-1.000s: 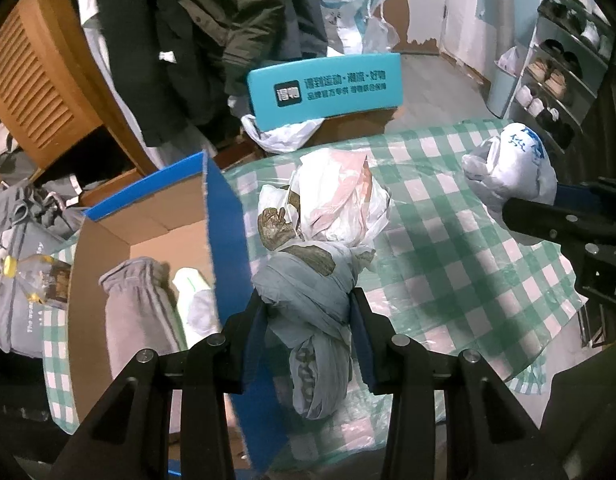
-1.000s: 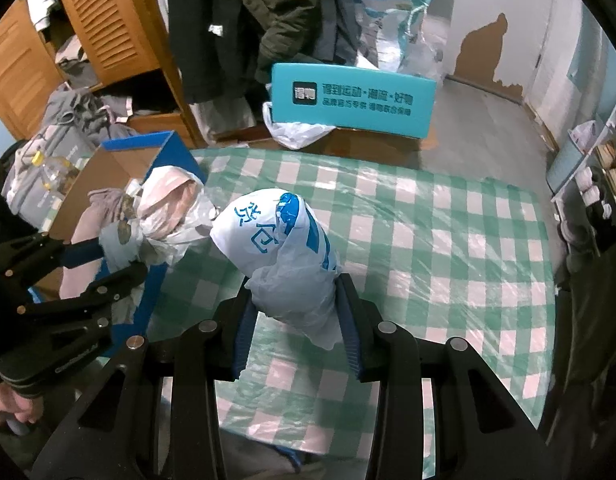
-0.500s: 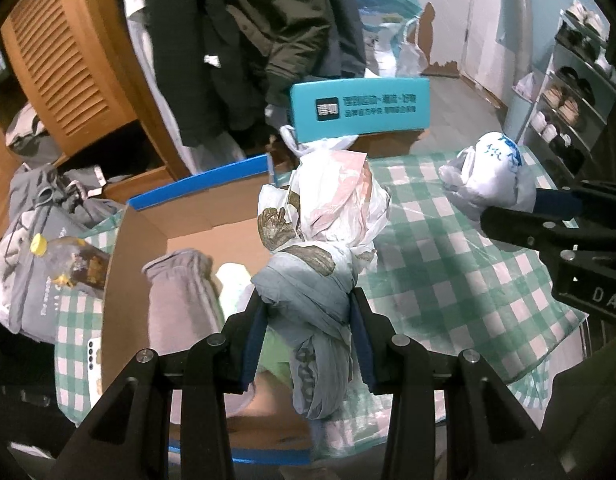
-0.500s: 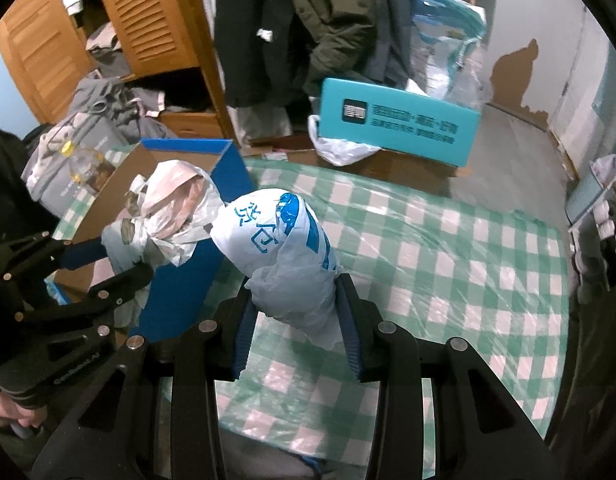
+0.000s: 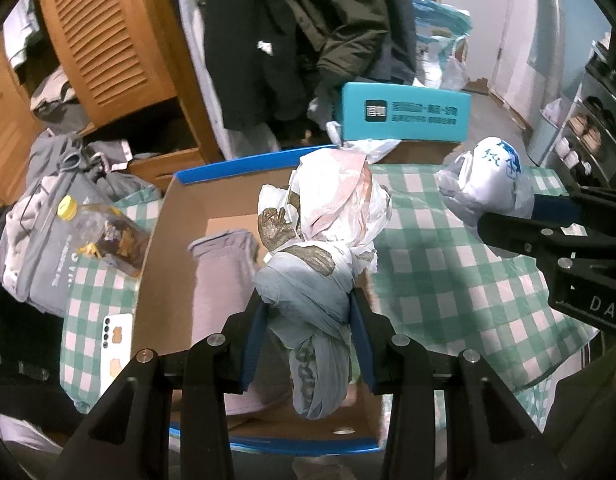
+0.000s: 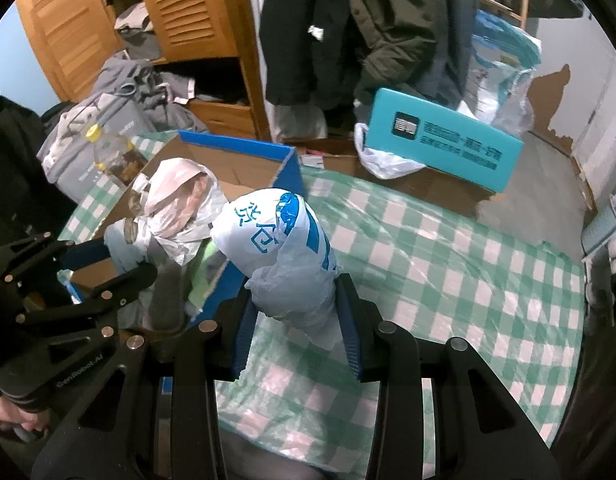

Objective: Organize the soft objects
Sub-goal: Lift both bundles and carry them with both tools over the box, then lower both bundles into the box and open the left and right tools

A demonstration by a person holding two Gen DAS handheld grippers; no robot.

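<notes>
Blue Chinese characters, not legible in full, are printed on the white plastic bag (image 6: 286,256); white lettering too small to be read is carried on the teal box (image 6: 444,142). "DAS" can be read on the right gripper (image 6: 294,320) body in the left view. The white plastic bag is clamped between that gripper's fingers (image 6: 350,332) above the checked tabletop (image 6: 448,272). The knotted grey bag bundle (image 5: 308,292) is gripped by the left gripper (image 5: 308,344) above the open cardboard box (image 5: 180,240).

A green-checked tablecloth (image 6: 448,264) carries a blue-edged cardboard box (image 5: 180,240), a bottle (image 5: 104,228) and a phone (image 5: 116,336).
</notes>
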